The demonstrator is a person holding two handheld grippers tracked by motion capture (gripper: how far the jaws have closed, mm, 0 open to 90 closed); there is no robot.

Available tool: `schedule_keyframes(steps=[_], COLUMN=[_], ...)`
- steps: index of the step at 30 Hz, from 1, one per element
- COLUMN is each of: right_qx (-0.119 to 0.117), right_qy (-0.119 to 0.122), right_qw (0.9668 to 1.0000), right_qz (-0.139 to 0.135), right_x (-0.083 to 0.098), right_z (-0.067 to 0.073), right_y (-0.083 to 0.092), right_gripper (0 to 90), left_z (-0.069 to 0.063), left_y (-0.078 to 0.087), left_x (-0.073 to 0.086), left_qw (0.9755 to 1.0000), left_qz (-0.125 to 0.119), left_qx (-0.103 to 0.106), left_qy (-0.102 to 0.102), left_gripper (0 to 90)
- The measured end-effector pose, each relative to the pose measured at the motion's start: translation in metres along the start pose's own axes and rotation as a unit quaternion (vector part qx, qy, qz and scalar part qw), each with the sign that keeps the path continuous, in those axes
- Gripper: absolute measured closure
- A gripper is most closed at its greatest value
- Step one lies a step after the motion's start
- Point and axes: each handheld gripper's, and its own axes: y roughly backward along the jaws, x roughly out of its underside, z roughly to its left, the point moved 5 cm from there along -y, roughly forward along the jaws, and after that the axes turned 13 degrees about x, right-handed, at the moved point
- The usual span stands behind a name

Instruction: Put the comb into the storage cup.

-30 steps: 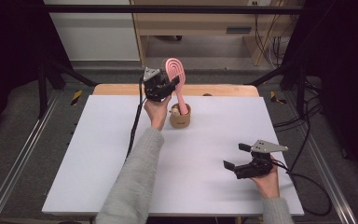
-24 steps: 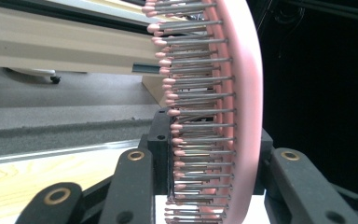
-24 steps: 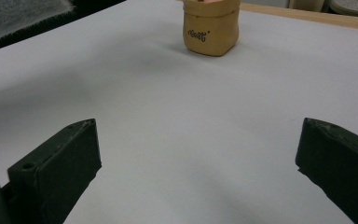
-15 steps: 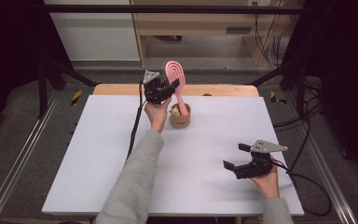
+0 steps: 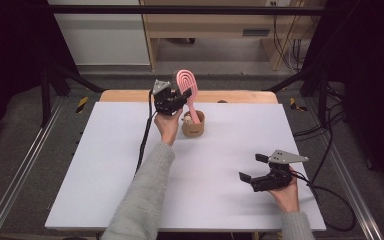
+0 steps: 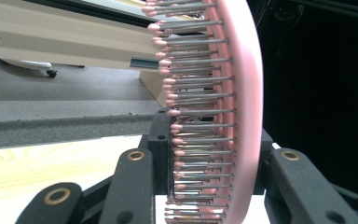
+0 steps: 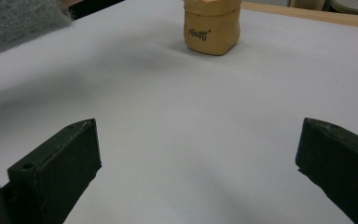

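A pink hairbrush stands tilted, head up, its handle running down into a small tan pot at the back middle of the white tabletop. My left gripper is shut on the brush just below its head. In the left gripper view the black jaws close on the brush, one on the pin side and one on the pink back. My right gripper rests near the front right of the table, open and holding nothing. In its own view the right gripper faces the pot across bare white surface.
A wooden strip borders the table's far edge. Metal rails run along both sides, and cables trail at the right. The left arm's grey sleeve crosses the table's middle, and this sleeve also sits top left in the right gripper view.
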Motion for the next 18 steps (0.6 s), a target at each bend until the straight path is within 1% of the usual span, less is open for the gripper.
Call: schedule_keyframes(steps=[9,18], right_qx=[0.000,0.000], right_qy=[0.003,0.002], right_qw=[1.0000,1.0000], right_qz=[0.000,0.001], right_x=[0.000,0.000], right_z=[0.000,0.000], right_y=[0.000,-0.001], right_gripper=[0.1,0.2], left_z=[0.003,0.007], left_y=[0.002,0.005], left_x=[0.008,0.014], left_qw=[1.0000,1.0000], left_qz=[0.002,0.006], left_qx=[0.001,-0.005], left_qy=[0.005,0.007], left_gripper=[64.0,64.0])
